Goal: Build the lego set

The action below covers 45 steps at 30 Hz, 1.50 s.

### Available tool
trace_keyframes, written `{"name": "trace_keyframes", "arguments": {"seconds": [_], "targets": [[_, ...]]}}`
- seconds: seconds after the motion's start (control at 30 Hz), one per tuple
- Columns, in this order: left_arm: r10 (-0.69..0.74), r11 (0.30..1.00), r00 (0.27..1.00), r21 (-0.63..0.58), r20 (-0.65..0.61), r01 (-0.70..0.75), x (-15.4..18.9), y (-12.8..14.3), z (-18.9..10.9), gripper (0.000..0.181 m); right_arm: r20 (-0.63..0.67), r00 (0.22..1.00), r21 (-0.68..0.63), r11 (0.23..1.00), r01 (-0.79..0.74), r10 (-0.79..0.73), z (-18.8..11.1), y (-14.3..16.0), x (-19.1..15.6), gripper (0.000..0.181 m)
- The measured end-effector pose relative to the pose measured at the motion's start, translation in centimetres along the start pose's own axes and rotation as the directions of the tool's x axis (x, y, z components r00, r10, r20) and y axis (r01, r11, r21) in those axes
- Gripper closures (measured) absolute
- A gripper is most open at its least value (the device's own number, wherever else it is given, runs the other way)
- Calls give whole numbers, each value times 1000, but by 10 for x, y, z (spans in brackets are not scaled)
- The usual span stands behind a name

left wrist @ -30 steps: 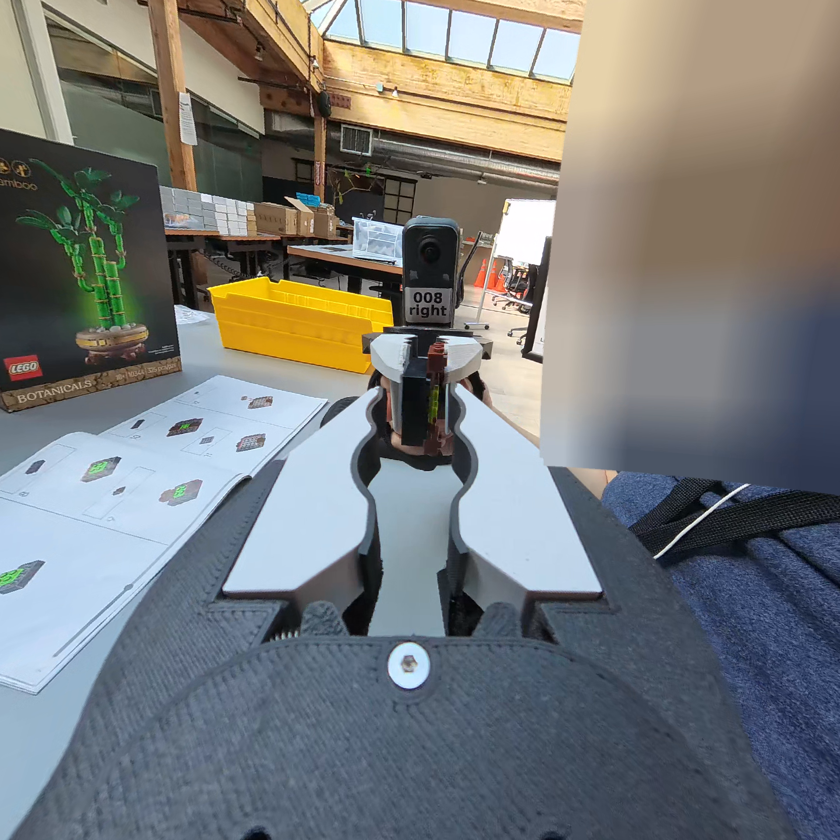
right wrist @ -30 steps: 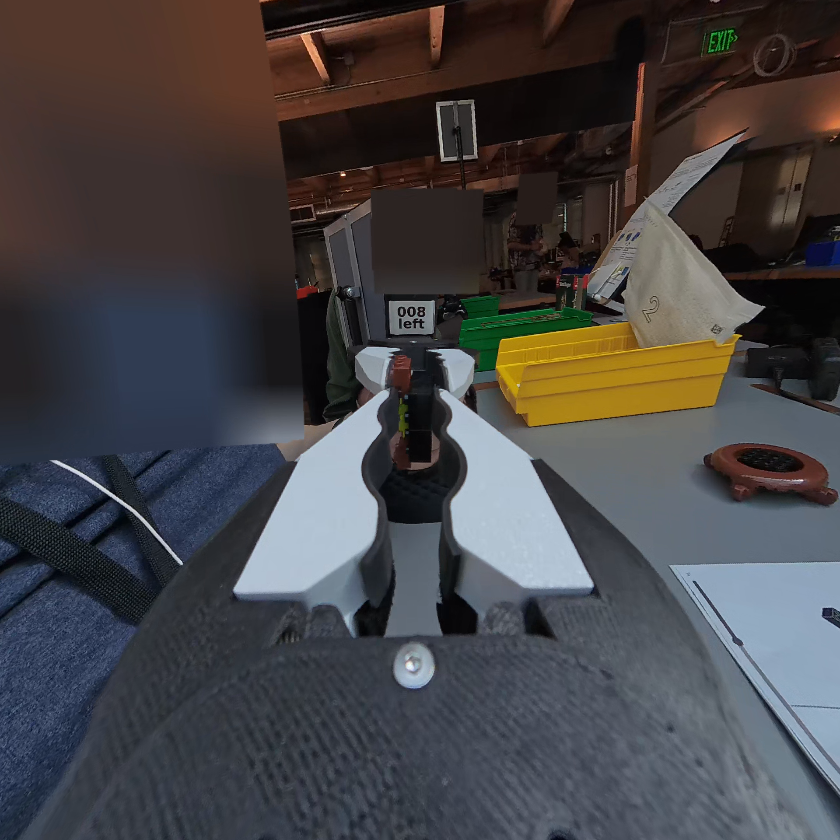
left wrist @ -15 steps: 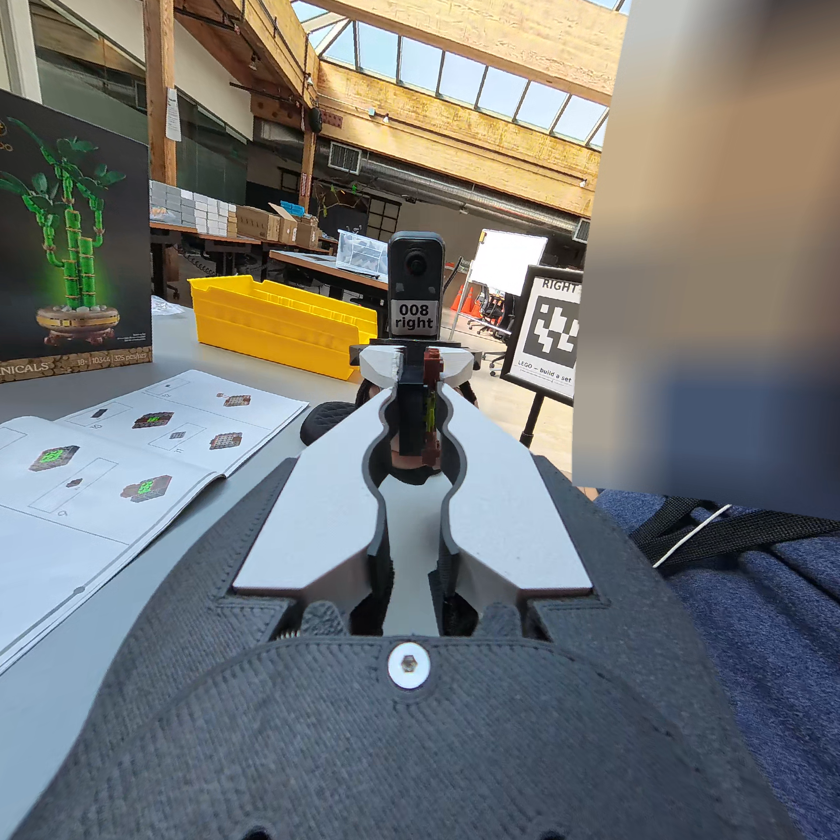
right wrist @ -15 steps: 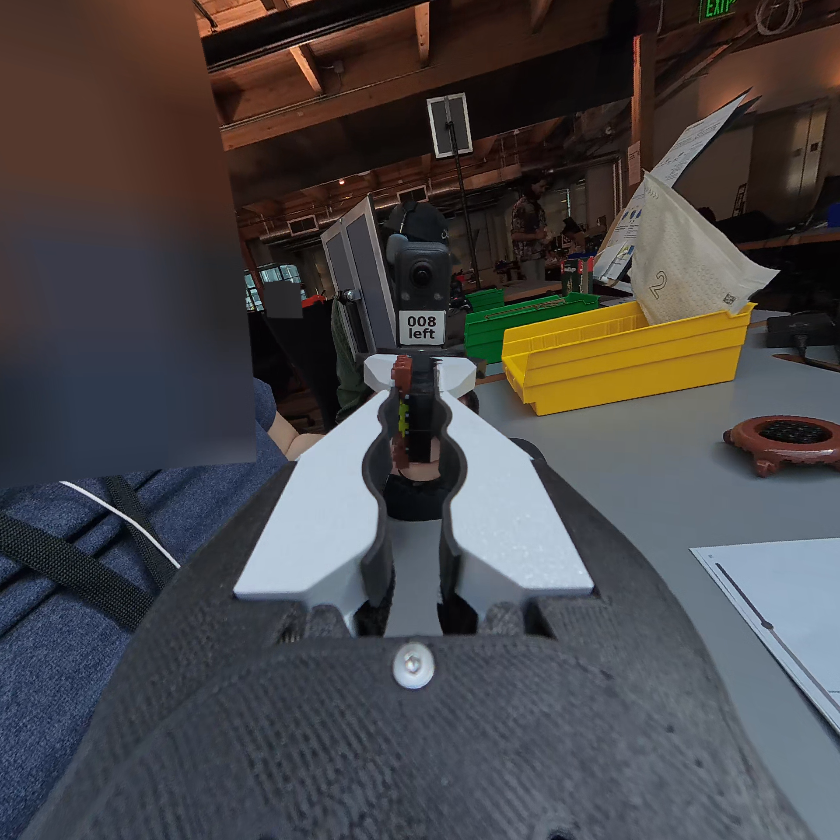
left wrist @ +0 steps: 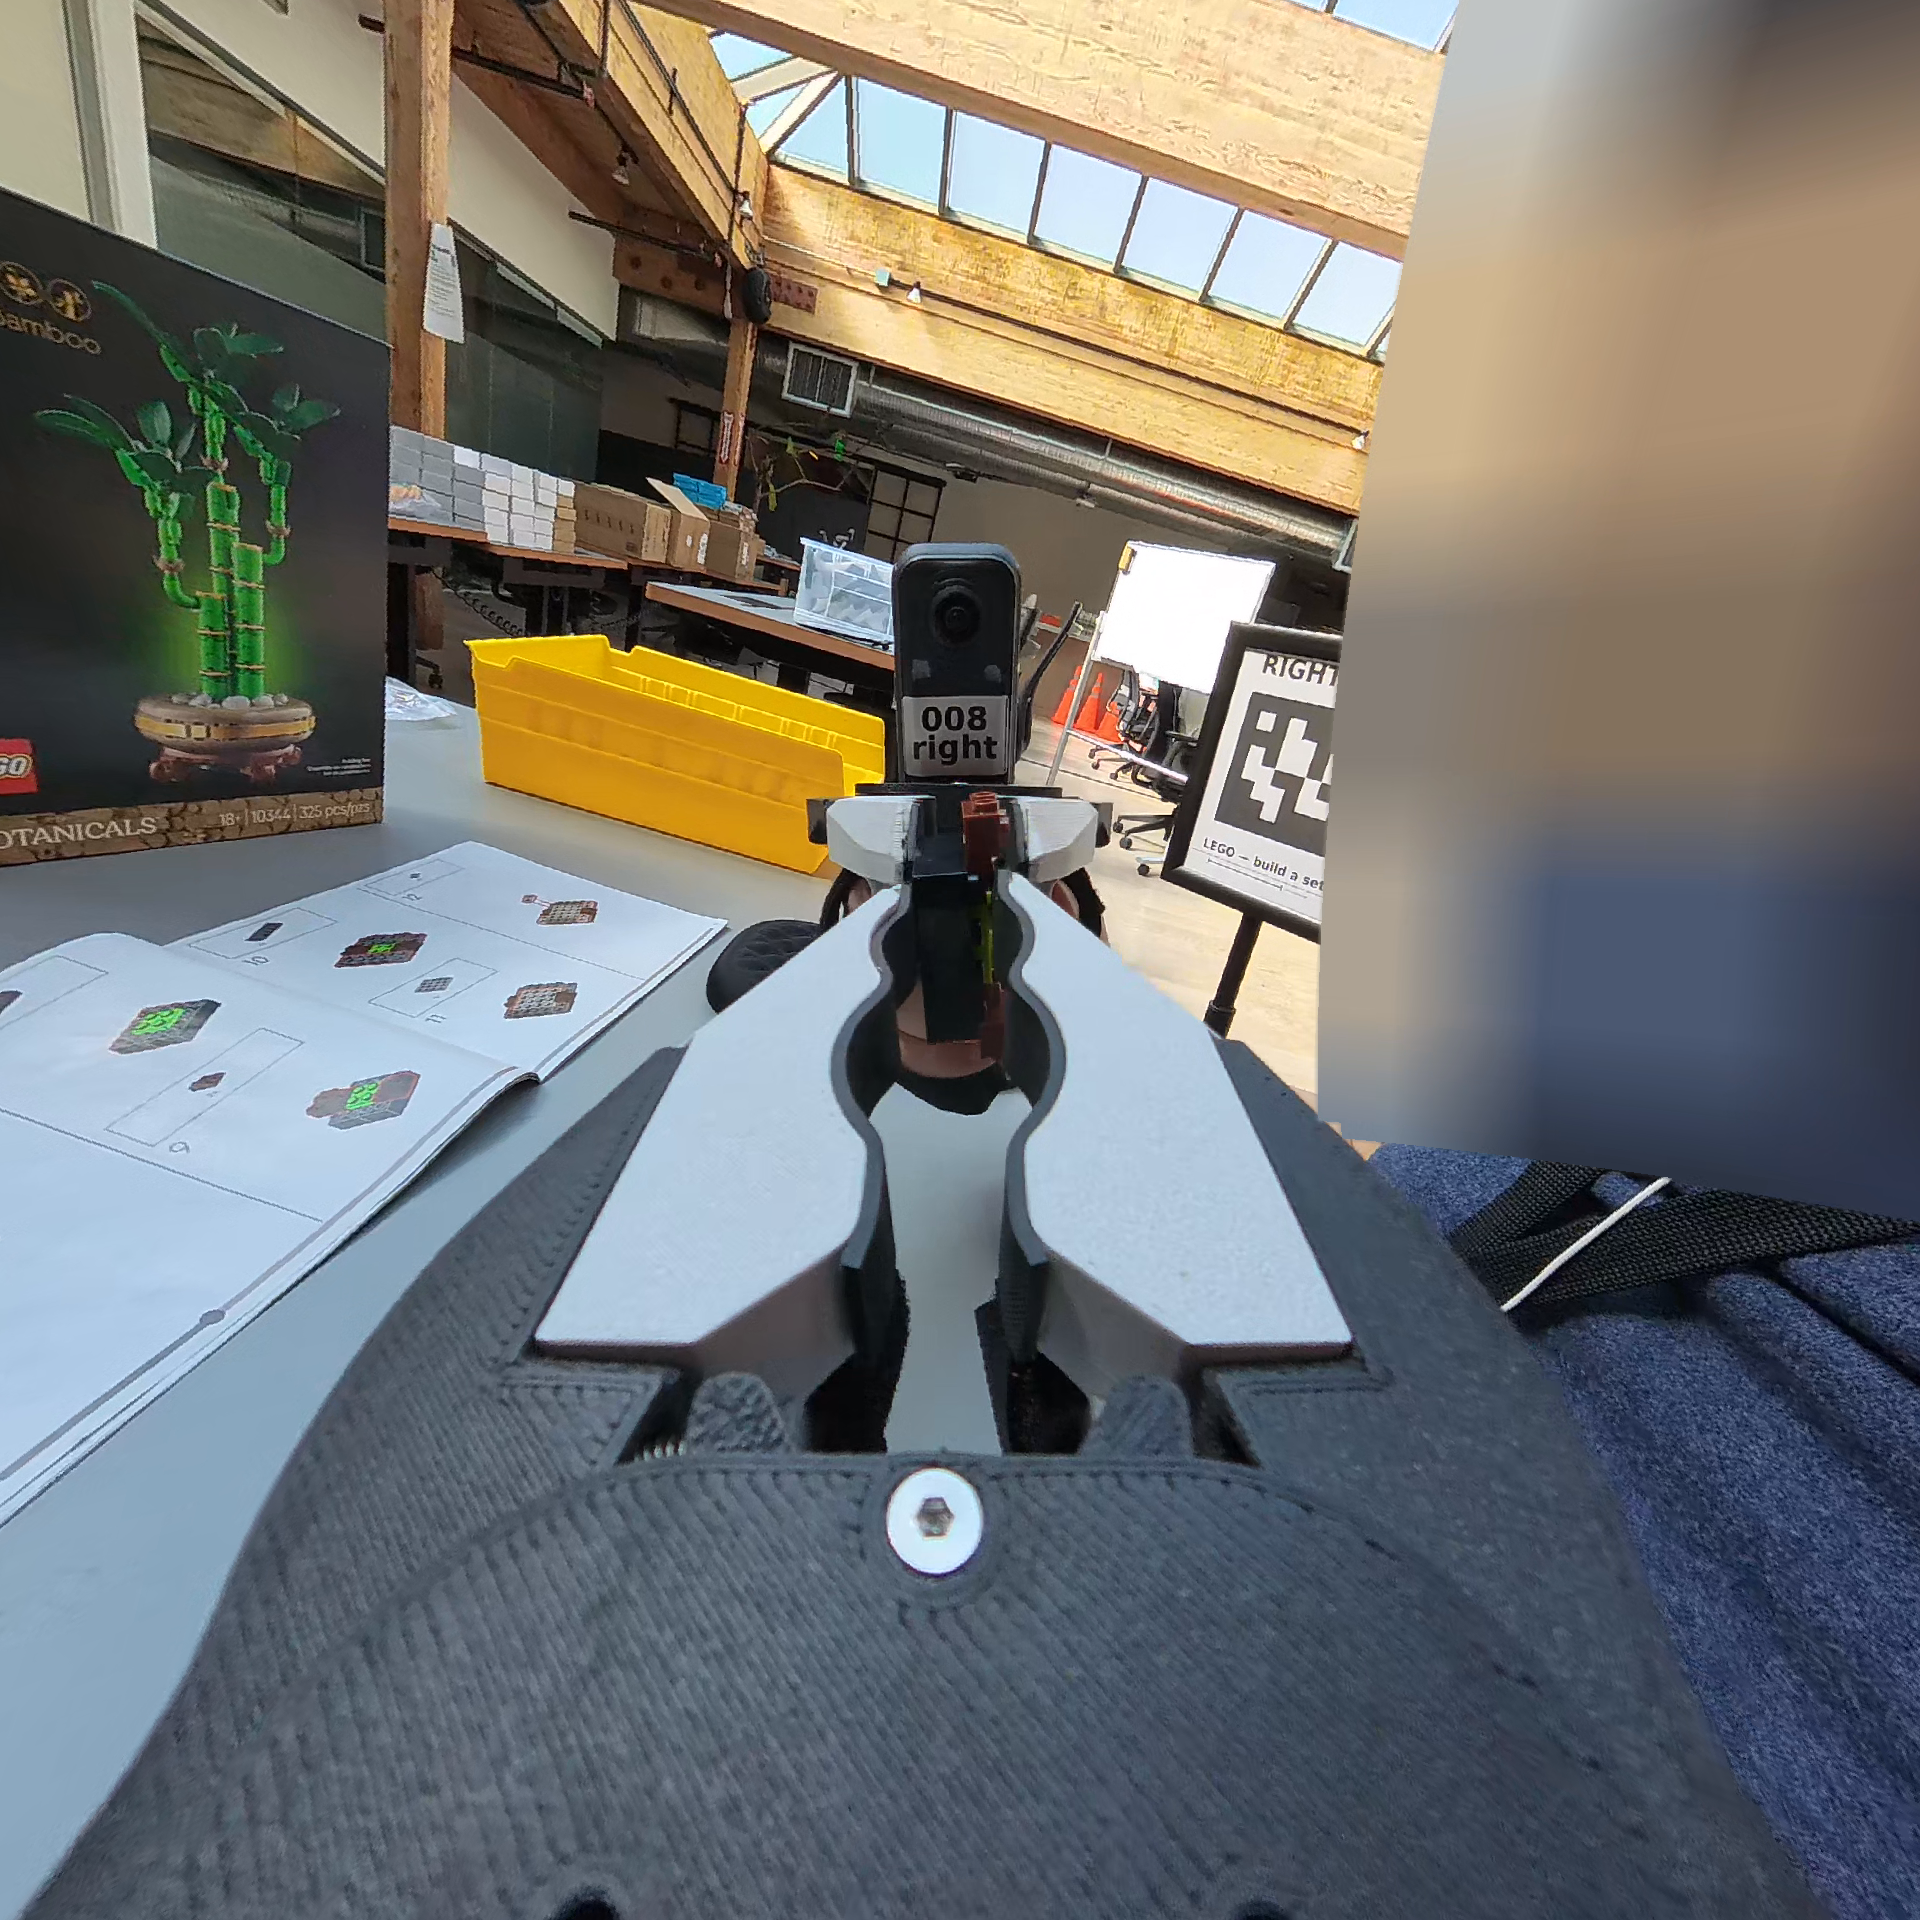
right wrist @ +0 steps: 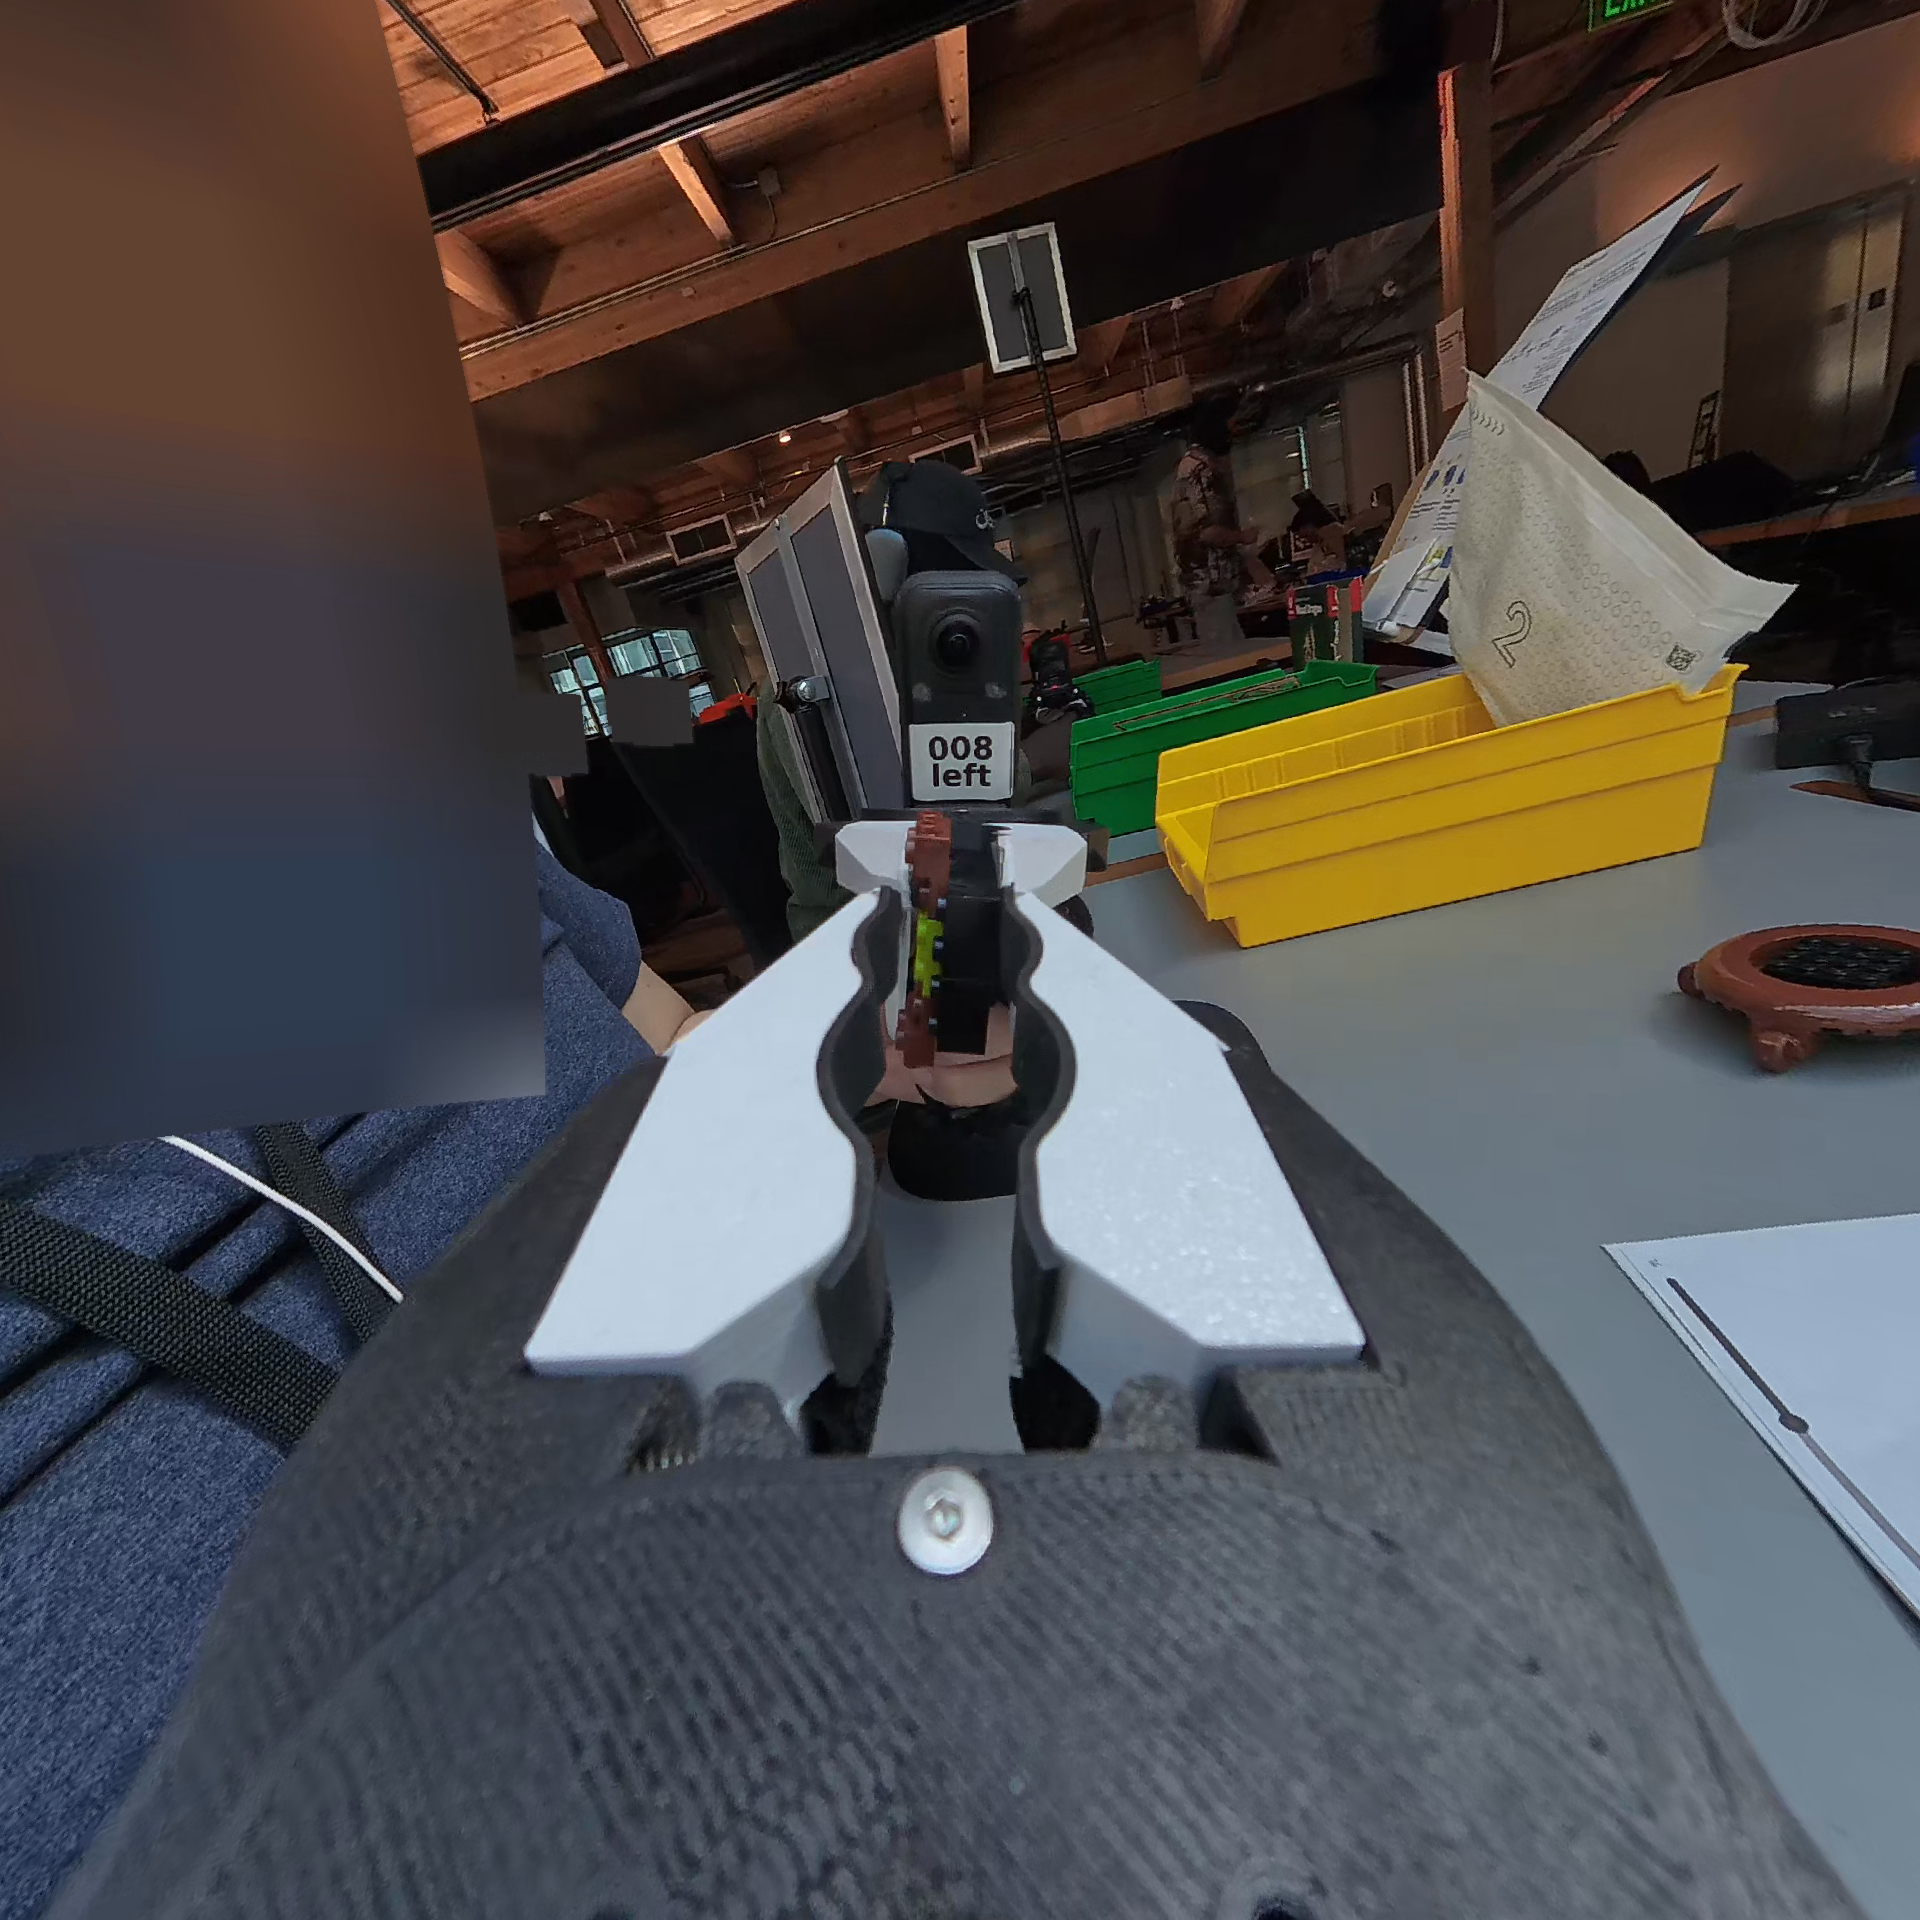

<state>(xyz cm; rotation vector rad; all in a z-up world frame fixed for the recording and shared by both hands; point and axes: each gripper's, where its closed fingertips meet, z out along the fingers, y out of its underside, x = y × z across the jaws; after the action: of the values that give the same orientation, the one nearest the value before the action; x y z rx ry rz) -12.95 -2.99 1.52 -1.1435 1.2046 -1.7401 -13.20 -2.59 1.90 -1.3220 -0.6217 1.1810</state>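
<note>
A small lego assembly [left wrist: 951, 966] of black, brown and lime-green pieces is held edge-on in the air between the two grippers, which face each other tip to tip. My left gripper [left wrist: 951, 920] is shut on its near side. My right gripper [right wrist: 951, 920] is shut on it from the opposite side, and the assembly also shows in the right wrist view [right wrist: 951, 971]. Each view shows the other gripper's white fingertips and camera beyond the assembly: the right one [left wrist: 961, 842] and the left one [right wrist: 961, 852]. A brown round lego base [right wrist: 1823, 987] sits on the grey table.
An open instruction booklet [left wrist: 312, 1039], the set's box [left wrist: 187, 582] and a yellow bin [left wrist: 665, 748] lie on the left gripper's side. Another yellow bin [right wrist: 1455, 810] holds a white bag [right wrist: 1558, 592]; a green bin [right wrist: 1195, 717] stands behind. A sign stand [left wrist: 1268, 769] is off-table. A person's blue shirt [left wrist: 1714, 1455] is close. My two grippers' fingertips are within a few centimetres of each other.
Both grippers have stayed clamped on the assembly. The held pair has shifted and tilted a little, so the background has slid in both views.
</note>
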Motion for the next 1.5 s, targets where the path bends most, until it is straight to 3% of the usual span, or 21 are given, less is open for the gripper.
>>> {"name": "trace_keyframes", "arguments": {"seconds": [0.33, 0.47, 1.5], "targets": [[-146, 989, 988, 19, -51, 147, 0, -2, -1, 169, 18, 993, 10, 993, -118, 118, -3, 1, 4, 171], [-148, 989, 988, 23, -39, 149, -3, -2, -2, 160, 24, 982, 25, 981, -190, 189, -5, 3, 9, 171], [-151, 988, 988, -3, 18, 151, -14, 0, -2, 169, -21, 988, 5, 988, -154, 154, -3, 7, 15, 171]]}}
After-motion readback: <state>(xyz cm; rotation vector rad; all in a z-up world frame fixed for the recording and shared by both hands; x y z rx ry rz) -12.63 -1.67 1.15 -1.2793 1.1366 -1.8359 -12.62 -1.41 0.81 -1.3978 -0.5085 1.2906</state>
